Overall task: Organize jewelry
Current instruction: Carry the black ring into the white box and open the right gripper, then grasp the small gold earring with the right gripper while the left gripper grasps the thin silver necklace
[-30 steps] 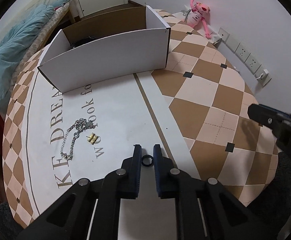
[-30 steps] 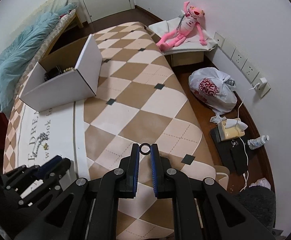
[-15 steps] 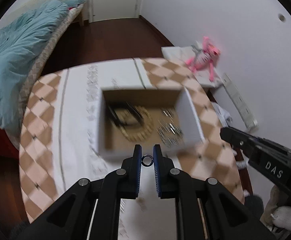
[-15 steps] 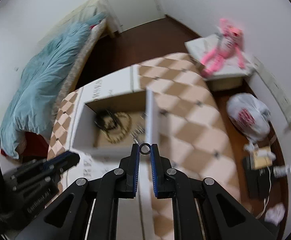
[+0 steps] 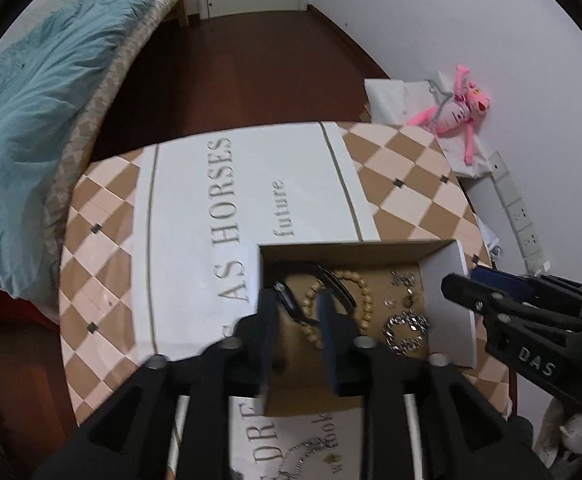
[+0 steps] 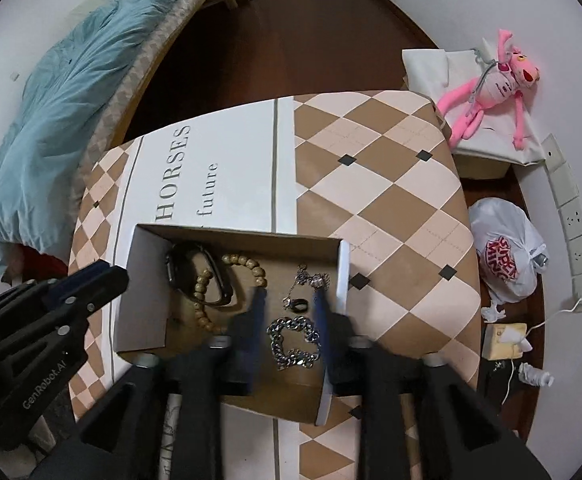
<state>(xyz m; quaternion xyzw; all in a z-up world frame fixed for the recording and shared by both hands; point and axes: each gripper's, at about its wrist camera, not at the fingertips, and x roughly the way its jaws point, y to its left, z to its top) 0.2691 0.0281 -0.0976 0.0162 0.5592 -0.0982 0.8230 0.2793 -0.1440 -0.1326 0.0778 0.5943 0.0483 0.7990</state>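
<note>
An open white cardboard box on the table holds a black watch, a wooden bead bracelet, a silver chain bracelet, small silver pieces and a small black ring. My left gripper is open and empty above the box's left half. My right gripper is open and empty above its right half, with the black ring between the fingers below. A silver chain and a small gold piece lie on the table in front of the box.
The round table has a brown and cream diamond cloth with a white lettered band. A bed with a blue quilt is at the left. A pink plush toy, a white bag and wall sockets are at the right.
Both grippers rose and moved over the box, each shut on a small black ring. Now both are open and the rings are no longer between their fingers.
</note>
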